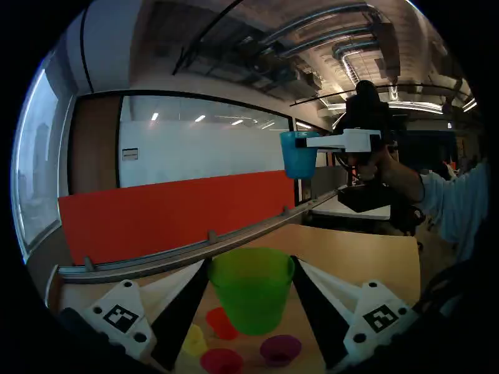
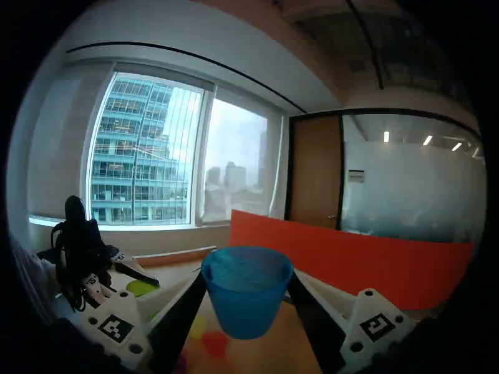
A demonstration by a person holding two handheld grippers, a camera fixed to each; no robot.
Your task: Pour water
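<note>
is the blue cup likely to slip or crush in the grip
The blue cup looks like smooth thin plastic, so probably light and slightly squashy. Its upward flare likely resists sliding down between the fingers.

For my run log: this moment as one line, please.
left tool: shut on green cup | right tool: shut on blue cup, upright | small cups on table | not pouring

Translucent green cup (image 1: 251, 290), tapered, upright, gripped at its sides between the fingers of the left gripper (image 1: 249, 267); contents can't be told. Opaque blue cup (image 2: 247, 292), same tapered shape, upright with mouth up, gripped the same way by the right gripper (image 2: 247, 278); inside too blurred to make out water. In the left gripper view, the blue cup sits higher than the green cup and well apart from it, neither tilted.
</note>
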